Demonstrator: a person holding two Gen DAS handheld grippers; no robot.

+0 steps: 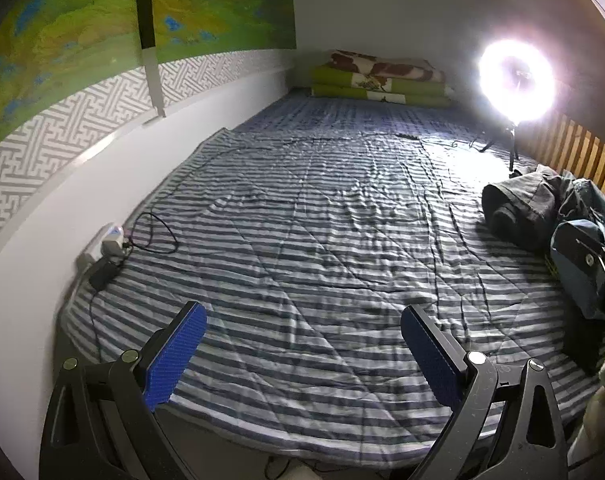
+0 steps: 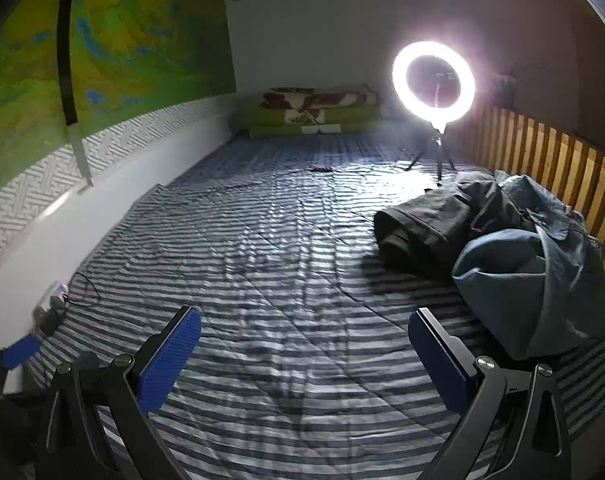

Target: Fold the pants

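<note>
A heap of pants lies at the right side of the striped bed: dark grey pants (image 2: pixel 434 224) in front of the lamp and blue pants (image 2: pixel 530 280) nearer to me. The left wrist view shows the same dark pants (image 1: pixel 518 208) and blue pants (image 1: pixel 582 264) at its right edge. My left gripper (image 1: pixel 304 316) hovers open over the bare striped cover, well left of the heap. My right gripper (image 2: pixel 304 318) is open too, nothing between its blue pads, with the blue pants just beyond its right finger (image 2: pixel 442 356).
A lit ring light (image 2: pixel 433 82) on a small tripod stands at the back right by a wooden slatted rail (image 2: pixel 542 152). Folded green bedding (image 2: pixel 318 114) lies against the far wall. A charger and cable (image 1: pixel 110 248) sit at the bed's left edge by the wall.
</note>
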